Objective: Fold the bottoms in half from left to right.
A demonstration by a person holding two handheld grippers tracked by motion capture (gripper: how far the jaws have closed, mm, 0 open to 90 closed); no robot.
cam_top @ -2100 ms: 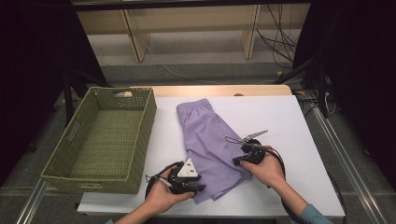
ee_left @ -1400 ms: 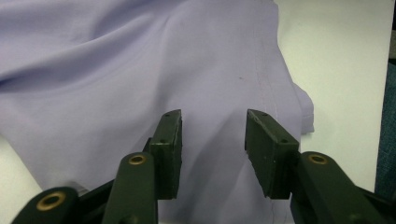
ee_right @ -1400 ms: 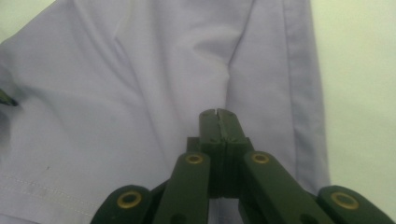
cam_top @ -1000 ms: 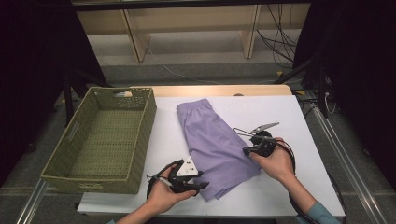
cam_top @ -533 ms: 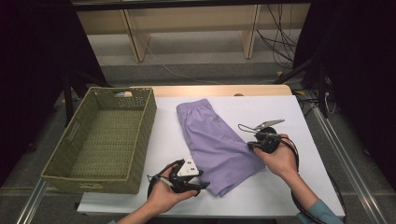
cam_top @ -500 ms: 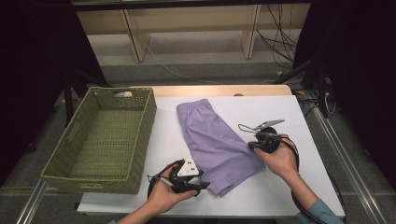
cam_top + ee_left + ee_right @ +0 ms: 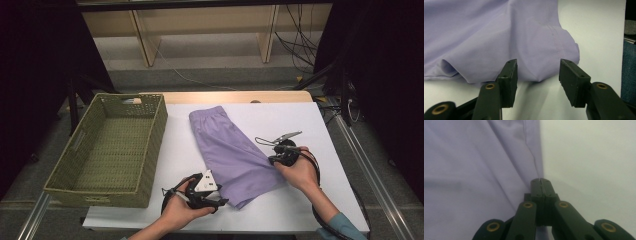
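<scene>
On the white table [image 7: 310, 125] sits a green woven basket [image 7: 107, 150] at our left, and beside it, touching neither the basket nor the table edge, lie the purple shorts [image 7: 230, 150], folded lengthwise and running diagonally toward us. Our right gripper [image 7: 280, 156] rests at the shorts' right edge with its fingers pressed together; whether cloth is caught between them we cannot tell. Our left gripper [image 7: 537, 72] faces the near hem, its fingers having just been spreading, with the hem's rounded fold lying between them but not pinched. To fold well, we should slide the left fingers over both layers at the hem and close firmly before lifting.
</scene>
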